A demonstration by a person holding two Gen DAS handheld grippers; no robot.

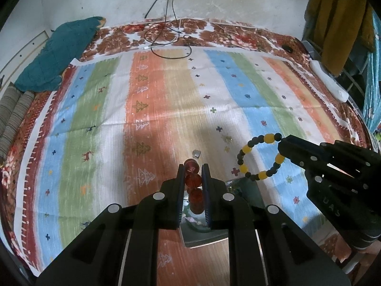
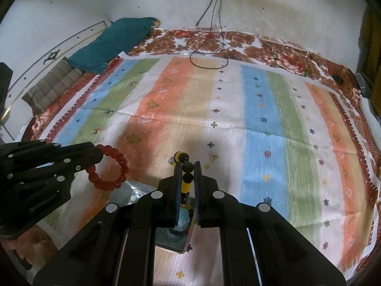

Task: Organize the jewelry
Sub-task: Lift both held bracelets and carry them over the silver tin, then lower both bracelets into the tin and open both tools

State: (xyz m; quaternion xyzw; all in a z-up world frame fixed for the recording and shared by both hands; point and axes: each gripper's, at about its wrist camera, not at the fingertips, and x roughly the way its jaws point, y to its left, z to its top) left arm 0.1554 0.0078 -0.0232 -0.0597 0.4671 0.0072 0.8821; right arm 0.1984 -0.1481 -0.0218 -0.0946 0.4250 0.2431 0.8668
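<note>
My left gripper (image 1: pixel 193 170) is shut on a red bead bracelet (image 1: pixel 192 181), held edge-on above a metal tray (image 1: pixel 204 236). In the right wrist view the same bracelet (image 2: pixel 108 168) hangs as a ring from the left gripper (image 2: pixel 95 157). My right gripper (image 2: pixel 187 169) is shut on a yellow-and-black bead bracelet (image 2: pixel 187 175); in the left wrist view that bracelet (image 1: pixel 260 157) hangs from the right gripper (image 1: pixel 283 146). The tray (image 2: pixel 135 194) lies below both grippers and holds more beads (image 2: pixel 179 230). A small silver piece (image 1: pixel 197 153) lies on the cloth beyond.
A striped cloth (image 1: pixel 166 100) covers a floral bedsheet (image 1: pixel 214 33). A teal quilt (image 1: pixel 57 52) lies at the far left, cables (image 1: pixel 171 40) coil at the far edge, a white pillow (image 1: pixel 329 82) at the right, and yellow clothing (image 1: pixel 338 23) hangs beyond.
</note>
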